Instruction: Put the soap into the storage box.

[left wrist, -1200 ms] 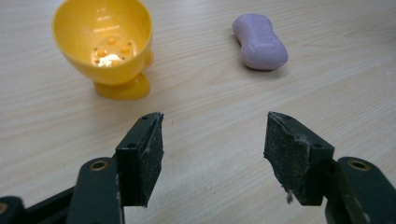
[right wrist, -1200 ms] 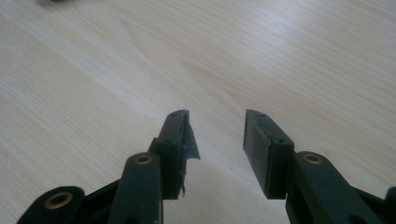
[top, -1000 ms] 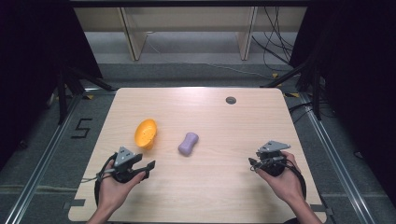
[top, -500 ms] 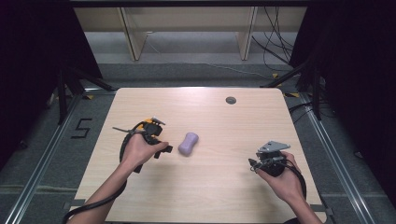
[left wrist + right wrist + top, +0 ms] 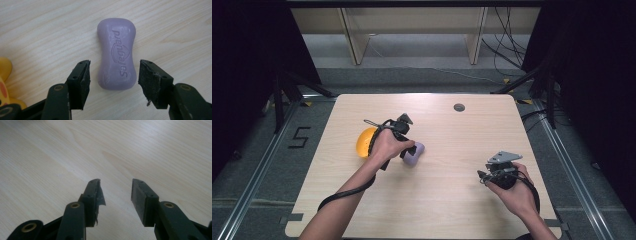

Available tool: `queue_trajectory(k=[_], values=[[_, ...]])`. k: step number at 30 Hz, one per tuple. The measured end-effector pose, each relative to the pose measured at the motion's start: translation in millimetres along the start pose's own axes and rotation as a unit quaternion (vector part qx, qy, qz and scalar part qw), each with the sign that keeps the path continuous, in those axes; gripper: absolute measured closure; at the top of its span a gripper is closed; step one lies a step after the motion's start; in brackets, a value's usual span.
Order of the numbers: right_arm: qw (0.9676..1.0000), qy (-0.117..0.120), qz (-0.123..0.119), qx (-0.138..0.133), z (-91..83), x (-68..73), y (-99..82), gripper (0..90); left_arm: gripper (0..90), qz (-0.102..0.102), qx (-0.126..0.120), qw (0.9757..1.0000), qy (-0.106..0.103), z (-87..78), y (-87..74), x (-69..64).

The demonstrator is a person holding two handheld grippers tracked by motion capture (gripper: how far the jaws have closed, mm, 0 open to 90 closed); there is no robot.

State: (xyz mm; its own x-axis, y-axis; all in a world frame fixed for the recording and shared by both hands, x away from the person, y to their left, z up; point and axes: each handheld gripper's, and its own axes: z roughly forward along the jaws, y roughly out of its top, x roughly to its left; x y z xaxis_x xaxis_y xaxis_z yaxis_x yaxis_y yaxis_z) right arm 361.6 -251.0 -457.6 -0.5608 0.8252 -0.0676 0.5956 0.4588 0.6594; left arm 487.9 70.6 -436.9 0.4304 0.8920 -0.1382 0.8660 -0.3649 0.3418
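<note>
A purple bar of soap (image 5: 117, 53) with raised lettering lies flat on the wooden table (image 5: 452, 200). My left gripper (image 5: 113, 75) stands open just above it, one jaw on each side of the bar's near end, not touching it. From above, the soap (image 5: 414, 155) pokes out beside the left hand and the left gripper (image 5: 404, 137). An orange-yellow toy (image 5: 363, 142) lies just left of that hand; its edge (image 5: 5, 82) shows at the left. My right gripper (image 5: 484, 176) rests low at the table's right, open over bare wood (image 5: 116, 195).
A small dark round hole (image 5: 459, 107) sits near the table's far edge. Shelf legs and cables stand beyond the table. Black cables trail from both grippers along the forearms.
My left gripper has moved forward and to the right, from the front left of the table past the orange toy to the soap. The right gripper has stayed put.
</note>
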Motion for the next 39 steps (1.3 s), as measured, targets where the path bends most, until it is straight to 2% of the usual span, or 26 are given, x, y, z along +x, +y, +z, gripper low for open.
queue_trajectory(k=[1, 3, 4, 5, 10, 11, 13, 18, 21, 22, 23, 25, 27, 28, 30, 31, 34, 39], values=[[1.0, 0.0, 0.0, 0.0, 0.0, 0.0, 0.0, 58.7, 42.3, 0.005, 0.002, 1.0, 0.002, 2.0, 2.5, -1.4], [1.0, 0.0, 0.001, 0.0, 0.3, 0.0, 0.0, 58.6, 42.2, -0.004, 0.015, 0.9999, 0.0, 5.1, 7.0, -5.1], [1.0, 0.0, 0.001, 0.0, 0.4, -0.1, -0.1, 58.6, 42.2, -0.004, 0.015, 0.9999, 0.002, 8.1, 8.6, -5.8], [1.0, -0.001, -0.006, -0.002, 1.3, -0.8, -0.6, 58.6, 42.2, 0.004, 0.029, 0.9995, 0.01, 12.6, 12.1, -5.7], [1.0, -0.001, -0.008, -0.002, 1.0, -0.9, -0.3, 58.5, 42.2, 0.003, 0.048, 0.9987, 0.014, 20.9, 17.1, -6.9], [1.0, -0.001, -0.008, -0.004, 1.4, -0.9, -0.5, 58.4, 42.3, -0.003, 0.045, 0.9989, 0.014, 23.3, 17.5, -8.1], [1.0, -0.001, -0.008, -0.003, 1.6, -0.9, -0.5, 58.5, 42.4, 0.004, 0.05, 0.9986, 0.016, 26.3, 18.5, -8.9], [1.0, 0.001, -0.007, -0.002, 1.7, -0.4, -0.1, 58.4, 42.7, 0.001, 0.056, 0.9982, 0.022, 32.6, 20.7, -10.4], [1.0, 0.005, 0.002, 0.002, 1.2, 0.9, 0.5, 58.3, 43.1, 0.001, 0.058, 0.9981, 0.022, 34.5, 22.0, -10.9], [1.0, 0.002, -0.008, -0.001, 2.2, -0.1, 0.0, 58.3, 43.3, 0.004, 0.057, 0.9981, 0.023, 35.4, 22.0, -10.8], [1.0, 0.003, -0.007, 0.0, 2.3, 0.1, 0.2, 58.3, 43.4, 0.0, 0.048, 0.9986, 0.022, 37.1, 21.6, -11.4], [0.9999, 0.002, -0.011, -0.002, 2.7, -0.2, 0.5, 58.3, 43.8, 0.0, 0.057, 0.9982, 0.021, 37.4, 22.7, -12.1], [0.9999, 0.003, -0.011, -0.002, 2.9, -0.2, 0.6, 58.3, 44.2, 0.001, 0.053, 0.9983, 0.023, 38.8, 22.8, -12.8], [1.0, 0.006, -0.003, 0.002, 2.3, 0.8, 1.2, 58.2, 44.7, 0.001, 0.054, 0.9983, 0.022, 39.3, 23.0, -12.8], [1.0, 0.006, -0.003, 0.002, 2.4, 0.8, 1.3, 58.2, 44.9, 0.001, 0.056, 0.9981, 0.025, 40.4, 23.1, -13.0], [1.0, 0.007, -0.003, 0.002, 2.6, 0.8, 1.4, 58.2, 45.6, 0.002, 0.065, 0.9975, 0.026, 40.6, 23.9, -12.6], [1.0, 0.007, -0.003, 0.002, 2.7, 0.9, 1.5, 58.2, 46.4, 0.002, 0.071, 0.9972, 0.025, 41.4, 24.2, -12.0], [1.0, 0.007, -0.003, 0.002, 2.8, 1.3, 1.9, 58.1, 46.2, 0.002, 0.06, 0.9977, 0.032, 44.2, 24.9, -13.7]])
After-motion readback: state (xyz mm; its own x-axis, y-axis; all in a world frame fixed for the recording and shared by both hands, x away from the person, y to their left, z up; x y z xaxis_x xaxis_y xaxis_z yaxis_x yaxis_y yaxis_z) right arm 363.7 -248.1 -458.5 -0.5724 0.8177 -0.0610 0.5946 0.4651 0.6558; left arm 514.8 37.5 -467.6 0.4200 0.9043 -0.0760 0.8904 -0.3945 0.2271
